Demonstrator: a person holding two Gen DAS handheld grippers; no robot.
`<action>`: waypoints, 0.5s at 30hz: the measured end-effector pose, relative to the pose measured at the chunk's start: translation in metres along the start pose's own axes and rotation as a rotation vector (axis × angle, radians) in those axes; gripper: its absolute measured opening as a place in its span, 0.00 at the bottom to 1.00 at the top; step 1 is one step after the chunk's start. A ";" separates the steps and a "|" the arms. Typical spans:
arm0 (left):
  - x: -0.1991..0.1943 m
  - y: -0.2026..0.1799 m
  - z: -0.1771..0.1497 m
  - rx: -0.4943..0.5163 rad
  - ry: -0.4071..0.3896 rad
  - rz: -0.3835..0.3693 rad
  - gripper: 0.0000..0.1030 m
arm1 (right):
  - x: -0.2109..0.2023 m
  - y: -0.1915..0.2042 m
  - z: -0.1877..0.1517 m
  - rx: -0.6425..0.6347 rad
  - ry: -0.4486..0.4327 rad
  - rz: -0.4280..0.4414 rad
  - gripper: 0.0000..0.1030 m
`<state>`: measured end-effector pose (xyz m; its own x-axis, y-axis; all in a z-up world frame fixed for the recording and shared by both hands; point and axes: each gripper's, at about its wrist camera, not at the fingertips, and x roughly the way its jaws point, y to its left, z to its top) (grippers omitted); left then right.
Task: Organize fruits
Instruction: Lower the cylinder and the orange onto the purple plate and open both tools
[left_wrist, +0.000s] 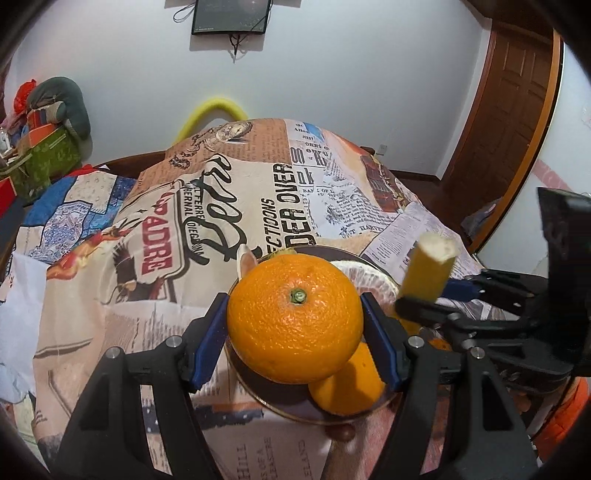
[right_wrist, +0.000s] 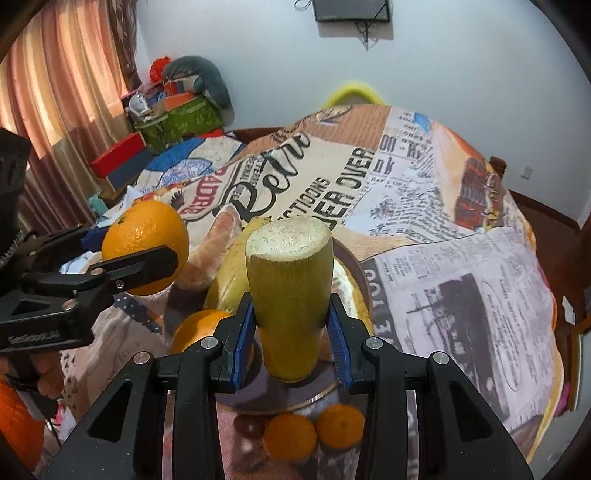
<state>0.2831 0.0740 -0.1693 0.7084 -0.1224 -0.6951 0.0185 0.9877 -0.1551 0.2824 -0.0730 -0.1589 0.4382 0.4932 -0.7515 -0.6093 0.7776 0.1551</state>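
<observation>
Left wrist view shows the left gripper (left_wrist: 295, 325) clenched on a large navel orange (left_wrist: 294, 318), its blue pads pressed against both flanks of the fruit and the stem scar facing up; the orange hangs above the near part of a dark round plate (left_wrist: 369, 411) and is not resting on it. Under it on the plate lies a second orange (left_wrist: 347, 387), and behind it pale peeled pomelo segments (left_wrist: 364, 282) sit toward the far side. To the right, the right gripper (left_wrist: 424, 299) grasps a stub of yellow-green sugarcane (left_wrist: 430, 267), cut end up and tilted a little. Right wrist view confirms that grip: the right gripper (right_wrist: 291, 328) has its pads on either side of the sugarcane (right_wrist: 290, 291), which stands nearly upright above the plate (right_wrist: 364, 280), with a yellow banana-like fruit (right_wrist: 236, 273) and the second orange (right_wrist: 201, 328) on the plate behind and left of it. Two small mandarins (right_wrist: 314, 434) and a dark chestnut-like thing (right_wrist: 249, 424) lie on the newspaper-print tablecloth (right_wrist: 461, 277), just near of the plate's edge (outside it, so probably waiting their turn). Both hands seem to be mid-carry, each with one item lifted over the plate. The next move calls for a free spot for each piece, lowering until it rests steady, then releasing; the round orange may roll, and the two grippers are near enough to need care.
</observation>
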 end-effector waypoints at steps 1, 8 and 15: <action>0.002 0.000 0.001 0.000 0.002 -0.001 0.67 | 0.003 0.000 0.000 -0.002 0.005 0.001 0.33; 0.019 0.004 0.008 -0.002 0.012 0.002 0.67 | 0.018 -0.001 0.005 -0.012 0.015 0.027 0.33; 0.035 0.009 0.011 -0.017 0.029 -0.003 0.67 | 0.032 -0.009 0.004 -0.006 0.073 0.030 0.34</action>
<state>0.3162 0.0794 -0.1872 0.6874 -0.1285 -0.7148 0.0087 0.9856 -0.1687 0.3040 -0.0624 -0.1820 0.3707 0.4865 -0.7911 -0.6253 0.7606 0.1748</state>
